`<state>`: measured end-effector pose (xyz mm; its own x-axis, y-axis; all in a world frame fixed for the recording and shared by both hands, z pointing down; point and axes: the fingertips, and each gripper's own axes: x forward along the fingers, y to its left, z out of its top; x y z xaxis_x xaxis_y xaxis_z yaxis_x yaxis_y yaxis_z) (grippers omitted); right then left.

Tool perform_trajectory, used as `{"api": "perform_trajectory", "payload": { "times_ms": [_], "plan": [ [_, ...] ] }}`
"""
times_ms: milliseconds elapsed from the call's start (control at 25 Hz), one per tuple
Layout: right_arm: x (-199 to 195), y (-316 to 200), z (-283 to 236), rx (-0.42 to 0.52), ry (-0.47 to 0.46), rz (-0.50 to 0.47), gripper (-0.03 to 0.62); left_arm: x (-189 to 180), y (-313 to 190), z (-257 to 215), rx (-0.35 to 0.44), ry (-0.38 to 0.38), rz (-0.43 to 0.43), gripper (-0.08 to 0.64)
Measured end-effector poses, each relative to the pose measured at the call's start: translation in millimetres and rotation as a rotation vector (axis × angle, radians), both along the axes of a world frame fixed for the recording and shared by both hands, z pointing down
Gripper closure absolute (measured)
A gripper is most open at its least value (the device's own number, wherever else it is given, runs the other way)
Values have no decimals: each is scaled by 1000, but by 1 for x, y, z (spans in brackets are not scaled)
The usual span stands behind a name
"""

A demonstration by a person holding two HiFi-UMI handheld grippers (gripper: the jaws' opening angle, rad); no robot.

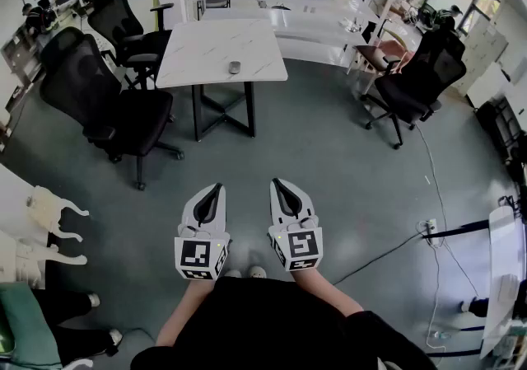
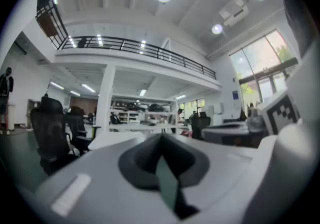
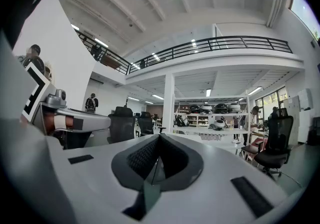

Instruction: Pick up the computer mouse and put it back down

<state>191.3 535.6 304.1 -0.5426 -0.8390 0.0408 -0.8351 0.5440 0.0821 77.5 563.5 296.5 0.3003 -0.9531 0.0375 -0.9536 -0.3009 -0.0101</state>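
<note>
A small grey computer mouse point(image 1: 234, 67) lies on a white marble-top table point(image 1: 206, 47) far ahead in the head view. Both grippers are held close to the person's body, well short of the table, and point level toward it. My left gripper point(image 1: 219, 188) has its jaws closed together with nothing between them; in the left gripper view the left gripper point(image 2: 161, 135) shows the jaws meeting at a tip. My right gripper point(image 1: 276, 183) is likewise shut and empty, and its own view shows the right gripper point(image 3: 160, 135) the same way. The mouse does not show in either gripper view.
Black office chairs stand left of the table point(image 1: 99, 105) and behind it point(image 1: 123, 22); another chair point(image 1: 416, 84) is at the right. A cable point(image 1: 387, 249) runs across the grey floor to a power strip point(image 1: 428, 228). White shelving and desks point(image 1: 313, 22) fill the back.
</note>
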Motion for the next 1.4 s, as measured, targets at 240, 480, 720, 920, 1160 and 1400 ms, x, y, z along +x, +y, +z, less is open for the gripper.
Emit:
{"api": "perform_trajectory", "payload": {
  "times_ms": [240, 480, 720, 920, 1160, 1400],
  "plan": [
    [7, -7, -2, 12, -14, 3, 574, 8, -4, 2, -6, 3, -1, 552],
    [2, -13, -2, 11, -27, 24, 572, 1, -11, -3, 11, 0, 11, 552],
    [-21, -22, 6, -28, -7, 20, 569, -17, -20, -4, 14, 10, 41, 552],
    [-45, -27, 6, -31, -9, 52, 517, -39, -26, -1, 11, 16, 74, 552],
    [-62, -35, 14, -46, -6, 79, 467, -59, -38, 8, -5, 21, 92, 552],
    [-70, -59, 18, -51, -5, 84, 430, -67, -58, 15, -11, 27, 95, 552]
  ]
}}
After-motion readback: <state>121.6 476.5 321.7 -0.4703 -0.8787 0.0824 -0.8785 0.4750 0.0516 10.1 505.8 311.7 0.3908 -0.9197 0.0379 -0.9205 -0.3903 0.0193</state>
